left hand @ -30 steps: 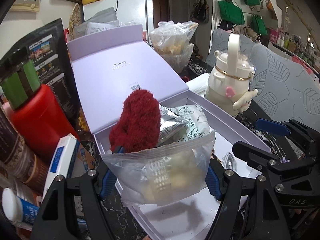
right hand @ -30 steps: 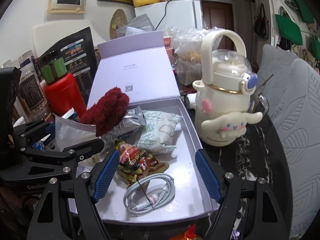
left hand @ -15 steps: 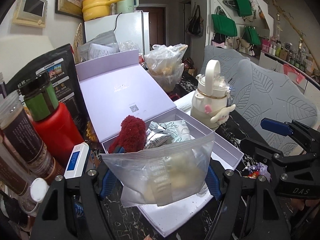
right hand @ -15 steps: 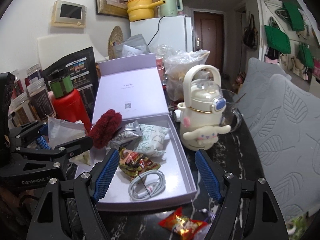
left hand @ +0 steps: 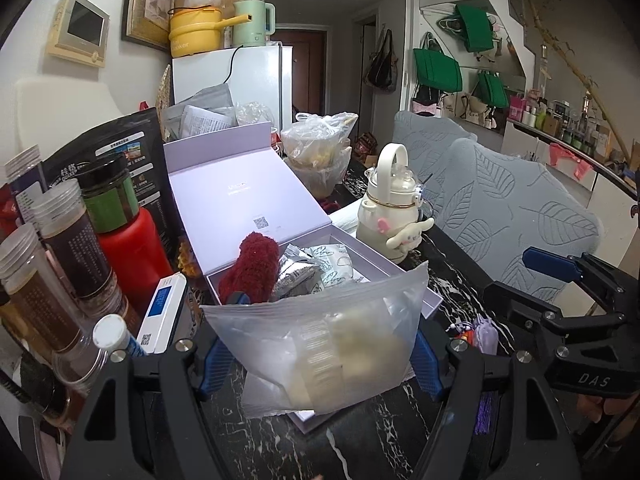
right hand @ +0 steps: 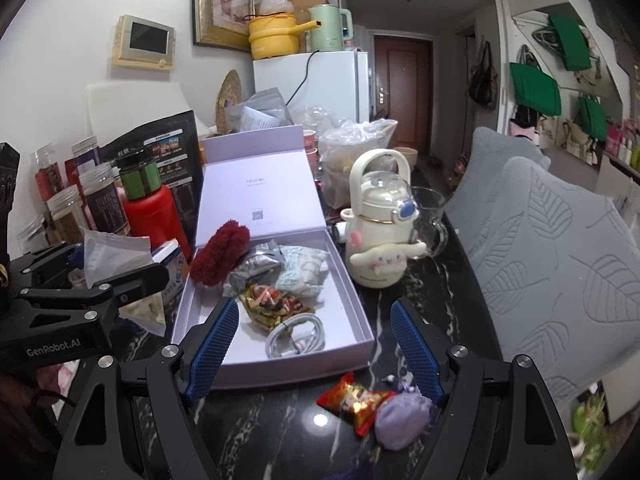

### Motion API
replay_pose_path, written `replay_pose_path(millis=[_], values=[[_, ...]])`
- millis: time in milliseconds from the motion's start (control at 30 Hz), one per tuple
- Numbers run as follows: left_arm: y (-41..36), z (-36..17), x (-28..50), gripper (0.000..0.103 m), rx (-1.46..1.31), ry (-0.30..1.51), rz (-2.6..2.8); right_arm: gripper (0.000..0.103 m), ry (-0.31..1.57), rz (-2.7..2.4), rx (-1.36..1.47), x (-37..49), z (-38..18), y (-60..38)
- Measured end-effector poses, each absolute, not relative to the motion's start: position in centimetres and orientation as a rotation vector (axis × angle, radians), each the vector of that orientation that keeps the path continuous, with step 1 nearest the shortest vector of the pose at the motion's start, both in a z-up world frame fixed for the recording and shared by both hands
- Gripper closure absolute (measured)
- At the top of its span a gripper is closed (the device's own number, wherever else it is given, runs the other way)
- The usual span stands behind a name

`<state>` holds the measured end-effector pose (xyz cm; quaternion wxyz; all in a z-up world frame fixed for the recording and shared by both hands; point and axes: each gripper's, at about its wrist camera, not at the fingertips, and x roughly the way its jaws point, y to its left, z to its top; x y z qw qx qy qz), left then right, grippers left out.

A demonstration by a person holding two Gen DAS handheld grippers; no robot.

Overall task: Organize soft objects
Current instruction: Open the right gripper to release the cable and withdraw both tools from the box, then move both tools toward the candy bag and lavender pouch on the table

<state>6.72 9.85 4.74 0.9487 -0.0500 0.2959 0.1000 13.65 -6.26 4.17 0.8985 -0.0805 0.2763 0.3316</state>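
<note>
We log the dark marbled tabletop [right hand: 420,292] first, then the open lilac box [right hand: 352,312], which lies ahead of the right tongs [right hand: 312,344] and slightly to their left, its long axis running away from us. It holds a red fuzzy item [right hand: 220,256], a silver pouch [right hand: 256,266], a pale printed packet [right hand: 300,268], a bright snack bag [right hand: 272,304] and a coiled white cable [right hand: 296,336]. The left tongs [left hand: 316,348] are clamped on a clear zip bag [left hand: 316,336] with pale soft contents, held up just short of the box's near edge; the box lies straight ahead of them, so we judge the left hand nearer for the drop. The right tongs stand apart, holding nothing. Just below and between their tips lie a red-gold candy wrapper [right hand: 352,400] and a purple pouch [right hand: 400,420], touching each other, outside the box. Legible writing: "GenRobot.AI" on the left tool body, "DAS" on the right. The lid print is too small to read.
</note>
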Motion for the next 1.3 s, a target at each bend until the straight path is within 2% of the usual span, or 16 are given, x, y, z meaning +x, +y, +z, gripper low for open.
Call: replay_pose_path(millis=[367,967,1300], values=[[8.0,4.8,3.8,0.029,-0.087,0.603,0.159,0.023,0.572,0.664,-0.159,10.1,4.2,-8.3],[3.6,1.4,1.2,0.029,-0.031,0.679,0.054,0.02,0.636,0.61,-0.152,5.8,1.0,-12.1],[5.4,1.3,3.5,0.029,-0.044,0.643,0.107,0.02,0.705,0.581,-0.124,5.8,-1.4,-13.5]])
